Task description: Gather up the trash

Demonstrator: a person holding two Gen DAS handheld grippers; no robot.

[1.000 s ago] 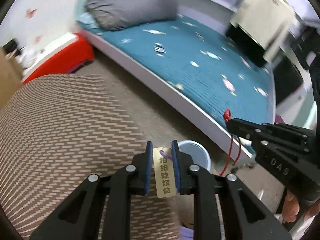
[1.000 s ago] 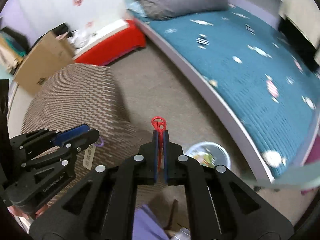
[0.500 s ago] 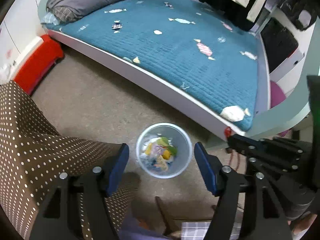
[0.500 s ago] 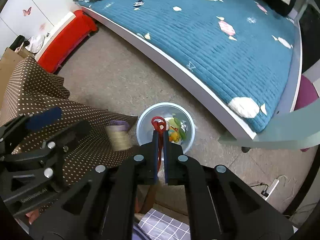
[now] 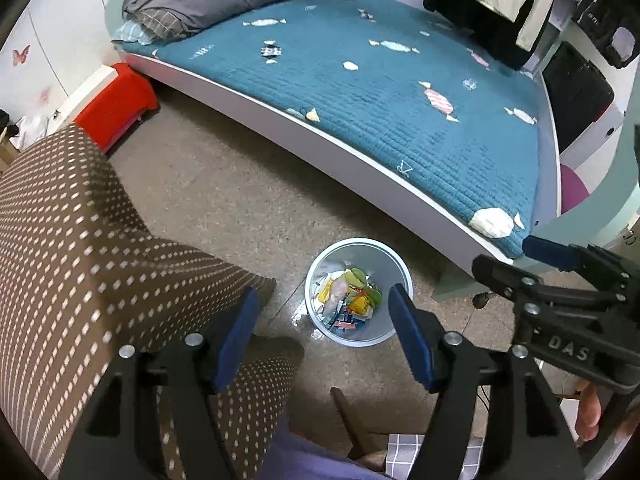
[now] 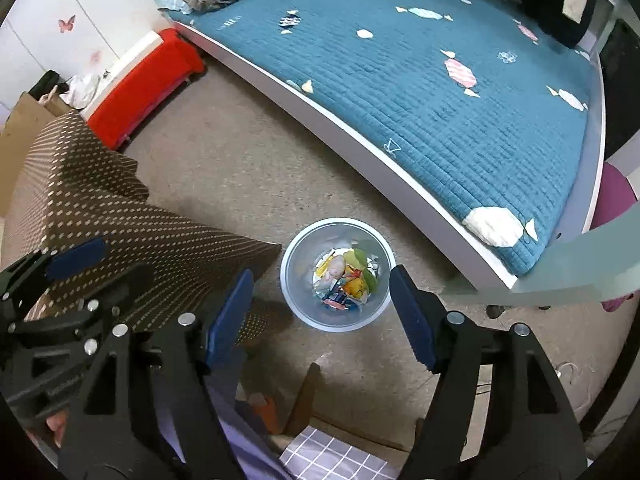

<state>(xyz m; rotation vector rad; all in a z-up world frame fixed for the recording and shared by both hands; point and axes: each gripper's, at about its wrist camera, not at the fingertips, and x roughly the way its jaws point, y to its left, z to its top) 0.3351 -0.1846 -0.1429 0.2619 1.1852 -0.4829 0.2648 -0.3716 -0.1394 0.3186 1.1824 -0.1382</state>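
Both tongs poised directly above wastebasket (image 5: 358, 292) on floor beside bed (image 5: 400, 92): left tongs (image 5: 322, 330) spread wide, empty; right tongs (image 6: 320, 316) likewise spread, empty. Trash (image 6: 346, 280) lies heaped inside basket, apparently dropped from overhead.

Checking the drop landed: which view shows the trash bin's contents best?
The right wrist view: the trash bin sits nearly centred between open fingers, whole rim visible. In the left wrist view the bin shows too, but a blue finger pad overlaps its rim.
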